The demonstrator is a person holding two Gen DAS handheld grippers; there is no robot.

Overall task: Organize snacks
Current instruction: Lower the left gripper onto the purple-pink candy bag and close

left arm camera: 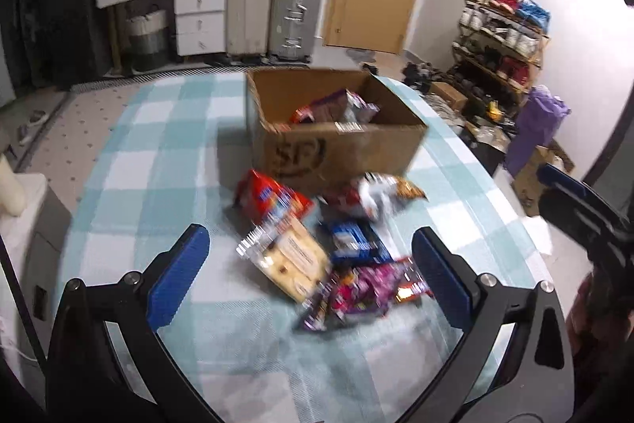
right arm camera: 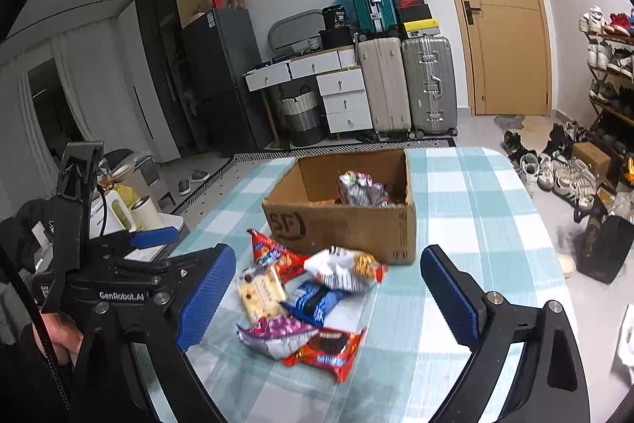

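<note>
Hovering wide apart and empty, the left gripper (left arm camera: 311, 272) and right gripper (right arm camera: 323, 298) frame 6 snack packets (right arm camera: 313, 300) at center frame on a checked tablecloth (right arm camera: 475, 193), just before a cardboard box (right arm camera: 344, 224) holding more.

We see a brown cardboard box (right arm camera: 340, 224) on the pale blue-and-white checked worktop (right arm camera: 467, 209), beside red, blue and purple snack packets (right arm camera: 313, 300).

Matt cardboard box (right arm camera: 344, 224), glossy foil packets (right arm camera: 277, 335)
</note>
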